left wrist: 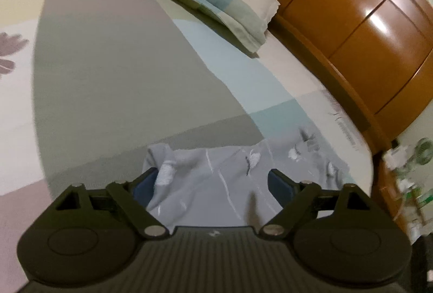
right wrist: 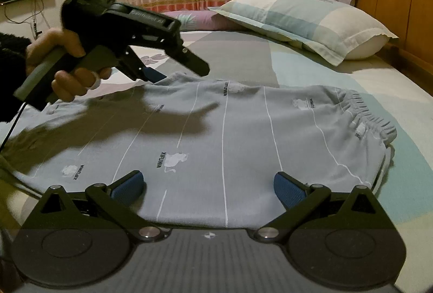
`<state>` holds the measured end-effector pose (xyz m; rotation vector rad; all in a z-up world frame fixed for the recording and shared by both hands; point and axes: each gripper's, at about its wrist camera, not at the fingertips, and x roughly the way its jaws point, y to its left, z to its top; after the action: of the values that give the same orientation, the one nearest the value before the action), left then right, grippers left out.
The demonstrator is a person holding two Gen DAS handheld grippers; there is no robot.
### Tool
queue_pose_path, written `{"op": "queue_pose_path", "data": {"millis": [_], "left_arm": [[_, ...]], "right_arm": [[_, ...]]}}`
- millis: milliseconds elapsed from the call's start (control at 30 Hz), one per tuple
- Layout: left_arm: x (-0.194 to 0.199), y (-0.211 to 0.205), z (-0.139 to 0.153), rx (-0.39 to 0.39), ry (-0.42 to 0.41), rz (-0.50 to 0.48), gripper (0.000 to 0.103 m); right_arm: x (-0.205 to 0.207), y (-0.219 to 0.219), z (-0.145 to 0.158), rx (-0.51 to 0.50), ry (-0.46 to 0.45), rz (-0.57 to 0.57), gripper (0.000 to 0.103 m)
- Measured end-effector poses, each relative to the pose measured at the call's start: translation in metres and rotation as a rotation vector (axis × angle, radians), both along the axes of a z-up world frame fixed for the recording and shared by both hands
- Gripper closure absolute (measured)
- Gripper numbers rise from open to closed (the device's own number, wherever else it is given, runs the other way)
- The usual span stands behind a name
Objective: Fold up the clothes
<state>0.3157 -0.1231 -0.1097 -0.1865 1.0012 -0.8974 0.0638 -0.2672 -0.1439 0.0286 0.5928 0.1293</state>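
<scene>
A pair of grey shorts (right wrist: 216,136) lies flat on the bed (right wrist: 351,87). The shorts have thin white lines and little white pictures on them. The stretchy waist is at the right side, and the leg ends are at the left.

The right gripper (right wrist: 208,184) sits at the near edge of the shorts. Its two blue fingers (right wrist: 128,186) are spread wide apart. The cloth lies between and under them, but the fingers do not squeeze it.

The left gripper (left wrist: 212,183) is at the far left corner of the shorts, by the leg end. A hand (right wrist: 65,60) holds its handle. Its fingers (left wrist: 280,186) are wide open too. In the left wrist view the grey cloth lies between them, and nothing is pinched. That view is a bit blurry.

A big checked pillow (right wrist: 311,22) rests at the head of the bed, well away from the shorts. A brown wooden headboard (right wrist: 392,0) stands behind it
</scene>
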Motion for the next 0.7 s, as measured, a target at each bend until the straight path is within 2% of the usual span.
{"op": "queue_pose_path", "data": {"millis": [67,167,200,233,300,433,600,633,700], "left_arm": [[0.016,0.001,-0.004,-0.072,0.077,0.011,0.013],[0.040,0.019,-0.007,-0.240,0.206,0.104,0.014],[0.047,0.027,-0.006,-0.292,0.238,0.134,0.014],[0.050,0.035,-0.003,-0.315,0.231,0.156,0.014],[0.048,0.047,0.008,-0.300,0.154,0.201,0.014],[0.036,0.052,0.019,-0.271,0.121,0.171,0.014],[0.007,0.023,0.023,-0.174,0.088,-0.021,0.013],[0.004,0.016,0.021,-0.154,0.086,-0.045,0.013],[0.004,0.008,0.014,-0.093,0.063,-0.029,0.013]], "right_arm": [[0.001,0.000,0.000,-0.001,0.001,-0.001,0.000],[0.002,0.001,0.000,-0.002,0.001,-0.001,0.000],[0.002,0.001,0.000,-0.002,0.000,-0.001,0.000],[0.002,0.001,0.000,-0.002,-0.001,0.000,0.000],[0.001,0.001,0.000,-0.002,-0.003,-0.001,0.000],[0.003,0.002,0.000,-0.002,-0.003,-0.007,0.000],[0.005,0.004,0.001,-0.004,0.000,-0.016,0.000],[0.005,0.003,0.001,-0.005,0.000,-0.017,0.000],[0.005,0.003,0.001,-0.005,0.000,-0.017,0.000]]}}
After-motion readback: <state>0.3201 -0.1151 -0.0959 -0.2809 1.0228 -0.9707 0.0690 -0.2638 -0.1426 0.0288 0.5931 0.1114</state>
